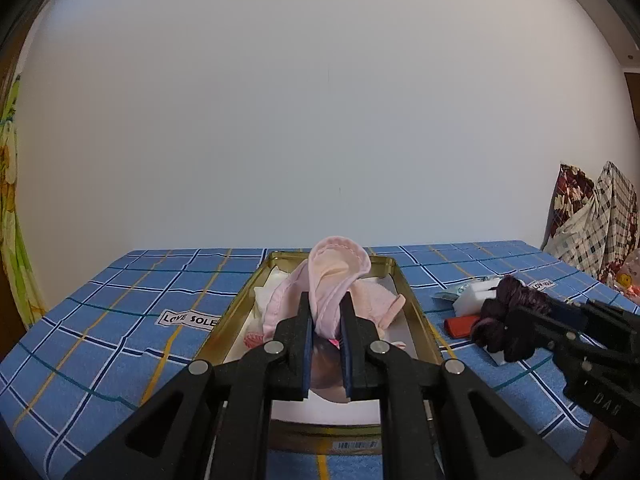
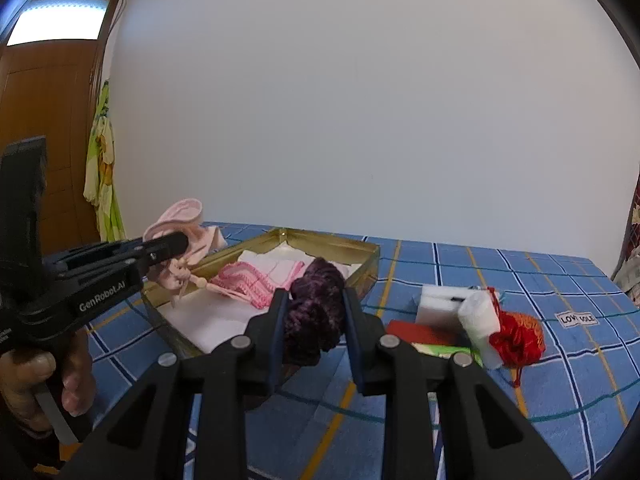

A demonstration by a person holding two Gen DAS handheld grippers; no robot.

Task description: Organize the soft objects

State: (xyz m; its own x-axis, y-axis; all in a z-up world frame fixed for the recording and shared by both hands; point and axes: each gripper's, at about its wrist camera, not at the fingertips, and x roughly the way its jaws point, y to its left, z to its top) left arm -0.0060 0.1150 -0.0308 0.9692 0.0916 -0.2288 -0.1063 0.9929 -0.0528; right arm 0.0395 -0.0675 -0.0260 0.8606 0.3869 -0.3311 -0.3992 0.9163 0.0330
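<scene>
My left gripper [image 1: 327, 312] is shut on a pale pink cloth garment [image 1: 338, 268] and holds it above the gold tin box [image 1: 416, 308]. The same pink garment [image 2: 180, 220] shows at the left of the right wrist view, held over the box's left end [image 2: 340, 246]. My right gripper [image 2: 314, 312] is shut on a dark purple yarn skein [image 2: 316, 308], just at the box's near right corner. The purple yarn also shows in the left wrist view [image 1: 508, 320]. A pink knitted piece [image 2: 248, 278] and a white cloth [image 2: 276, 266] lie inside the box.
On the blue checked tablecloth [image 2: 560, 380] right of the box lie a white foam block [image 2: 440, 300], a white roll [image 2: 480, 320], a red yarn ball [image 2: 516, 336] and a red flat item [image 2: 420, 332]. Patterned bags [image 1: 592, 220] stand at the far right. A wooden door [image 2: 48, 120] is at the left.
</scene>
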